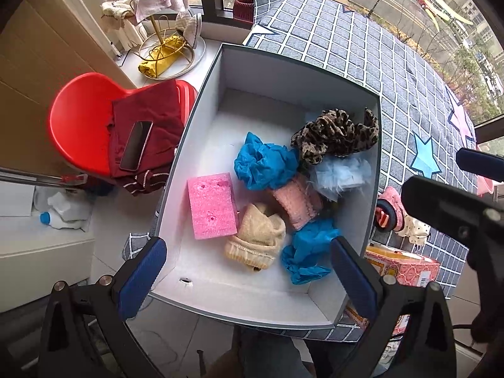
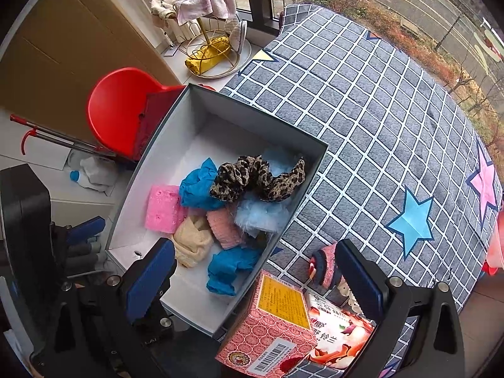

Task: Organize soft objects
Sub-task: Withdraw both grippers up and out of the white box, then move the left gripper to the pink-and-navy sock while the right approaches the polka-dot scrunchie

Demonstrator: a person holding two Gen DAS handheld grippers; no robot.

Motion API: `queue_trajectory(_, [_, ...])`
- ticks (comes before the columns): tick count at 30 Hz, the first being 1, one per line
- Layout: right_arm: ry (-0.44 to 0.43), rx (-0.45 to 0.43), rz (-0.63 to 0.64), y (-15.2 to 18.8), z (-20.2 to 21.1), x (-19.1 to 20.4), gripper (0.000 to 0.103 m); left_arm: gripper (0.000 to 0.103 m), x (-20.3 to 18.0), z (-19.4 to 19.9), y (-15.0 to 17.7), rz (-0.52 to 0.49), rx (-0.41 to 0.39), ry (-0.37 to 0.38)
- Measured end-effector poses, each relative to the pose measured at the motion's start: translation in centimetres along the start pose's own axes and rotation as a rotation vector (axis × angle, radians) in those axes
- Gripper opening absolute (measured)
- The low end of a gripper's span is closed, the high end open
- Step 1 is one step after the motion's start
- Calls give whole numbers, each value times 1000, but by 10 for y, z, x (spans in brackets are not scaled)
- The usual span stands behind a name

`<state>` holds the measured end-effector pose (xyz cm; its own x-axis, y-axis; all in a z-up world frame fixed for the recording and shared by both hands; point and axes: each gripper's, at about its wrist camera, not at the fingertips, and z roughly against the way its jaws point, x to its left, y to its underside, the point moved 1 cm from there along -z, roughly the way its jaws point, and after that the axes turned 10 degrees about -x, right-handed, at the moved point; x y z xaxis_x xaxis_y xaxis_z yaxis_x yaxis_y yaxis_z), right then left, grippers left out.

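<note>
Blue-padded fingers of the left gripper (image 1: 249, 271) stand wide apart above the near end of the white box (image 1: 220, 72), holding nothing. Inside, from left: one pink sponge (image 1: 211, 209), one beige sock (image 1: 256, 241), two blue cloths (image 1: 264, 165), one pink knit piece (image 1: 294, 204), one pale blue puff (image 1: 341, 174), one leopard scarf (image 1: 335, 134). Right gripper (image 2: 253, 280) is spread empty above a red carton (image 2: 271, 324), its barcode print too small to read; the packet (image 2: 340, 334) beside it reads "铃兰".

Sponge (image 1: 211, 209) in box (image 1: 201, 271), left of cloths (image 1: 266, 165).

Box (image 1: 201, 94) on checked tablecloth (image 1: 362, 47)
</note>
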<state>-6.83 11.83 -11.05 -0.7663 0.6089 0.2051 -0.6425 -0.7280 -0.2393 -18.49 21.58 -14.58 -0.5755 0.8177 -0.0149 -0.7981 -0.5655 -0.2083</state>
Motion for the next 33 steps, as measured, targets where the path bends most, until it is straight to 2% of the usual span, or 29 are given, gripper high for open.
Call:
queue_trajectory(11, [-11, -19, -27, 4, 9, -9, 103, 103, -12, 5, -1, -32, 1, -6])
queue_trajectory(18, [14, -22, -101, 12, 11, -50, 103, 103, -31, 4, -6, -58, 18, 30])
queue_trajectory(27, [84, 77, -273, 43, -21, -136, 103, 103, -56, -2, -10, -99, 60, 62])
queue_trajectory(33, [59, 153, -354, 68, -60, -161, 103, 103, -70, -3, -12, -135, 77, 52])
